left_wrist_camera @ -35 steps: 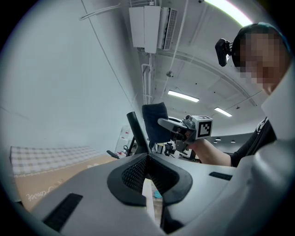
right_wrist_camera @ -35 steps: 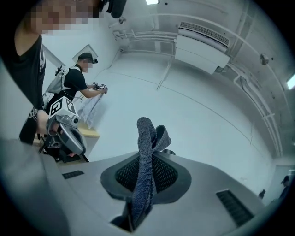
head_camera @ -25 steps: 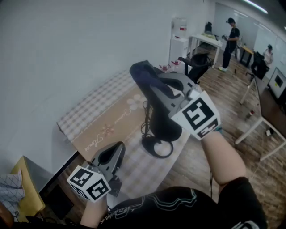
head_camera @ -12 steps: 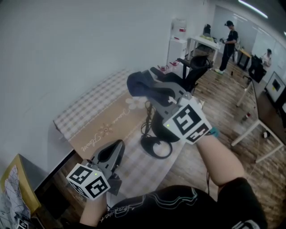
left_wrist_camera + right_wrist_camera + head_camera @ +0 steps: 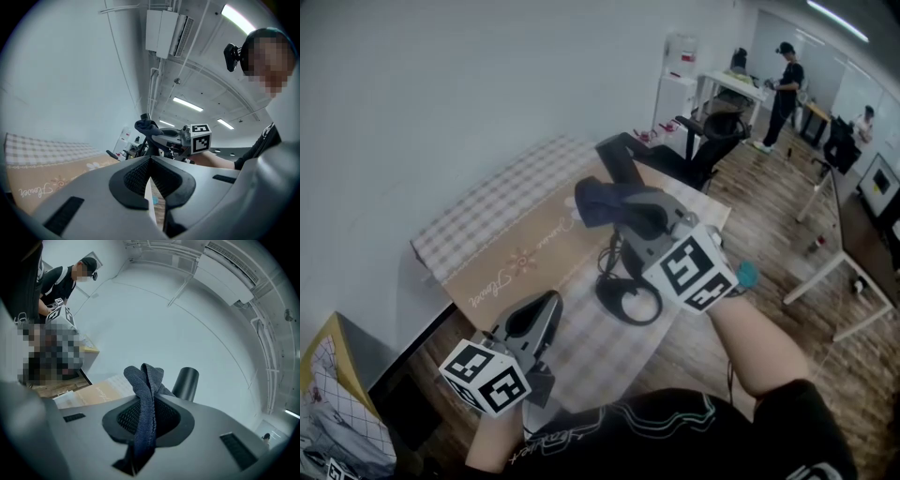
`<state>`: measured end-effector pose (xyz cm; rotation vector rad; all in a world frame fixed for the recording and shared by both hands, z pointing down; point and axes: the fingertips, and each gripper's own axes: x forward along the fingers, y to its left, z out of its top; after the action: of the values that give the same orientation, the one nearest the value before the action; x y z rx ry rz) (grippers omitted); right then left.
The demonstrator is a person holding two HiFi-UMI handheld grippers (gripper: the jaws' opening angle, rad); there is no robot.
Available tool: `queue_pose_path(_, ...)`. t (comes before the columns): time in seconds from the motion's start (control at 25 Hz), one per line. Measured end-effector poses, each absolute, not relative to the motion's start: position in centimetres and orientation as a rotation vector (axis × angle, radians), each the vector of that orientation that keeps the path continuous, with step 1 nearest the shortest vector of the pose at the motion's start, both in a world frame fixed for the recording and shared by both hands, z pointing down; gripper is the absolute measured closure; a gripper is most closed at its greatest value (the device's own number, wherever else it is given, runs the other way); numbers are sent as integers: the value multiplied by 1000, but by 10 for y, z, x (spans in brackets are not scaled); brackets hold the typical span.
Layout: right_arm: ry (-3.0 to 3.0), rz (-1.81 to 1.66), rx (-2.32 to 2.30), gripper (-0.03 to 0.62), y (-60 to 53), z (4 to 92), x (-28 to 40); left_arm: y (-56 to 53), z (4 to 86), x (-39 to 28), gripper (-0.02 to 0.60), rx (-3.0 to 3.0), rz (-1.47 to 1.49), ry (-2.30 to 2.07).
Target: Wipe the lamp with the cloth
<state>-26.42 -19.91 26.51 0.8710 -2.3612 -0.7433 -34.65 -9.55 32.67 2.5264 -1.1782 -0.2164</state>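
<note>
Printed in cursive [image 5: 35, 190] on the tan band of the tablecloth [image 5: 487, 225], just ahead of the left gripper [image 5: 542, 311]: seemingly "Flower". Farther along, more script, too small to read.

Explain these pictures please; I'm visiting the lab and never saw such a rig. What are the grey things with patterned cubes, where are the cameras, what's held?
No robot: a person holds a two-jaw gripper in each hand; the cubes belong to them. One camera sits on the head, looking down; one rides on each gripper. On the table stands a black lamp. The right gripper pinches a dark blue cloth near the lamp's head. The left gripper is shut, empty, held low.
</note>
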Motion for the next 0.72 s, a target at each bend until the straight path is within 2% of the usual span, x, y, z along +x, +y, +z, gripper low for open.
queue_pose_path(0.72,-2352,-563,853,545,-175,329,-244,-78,350,-332,581,2482,-204,-1137)
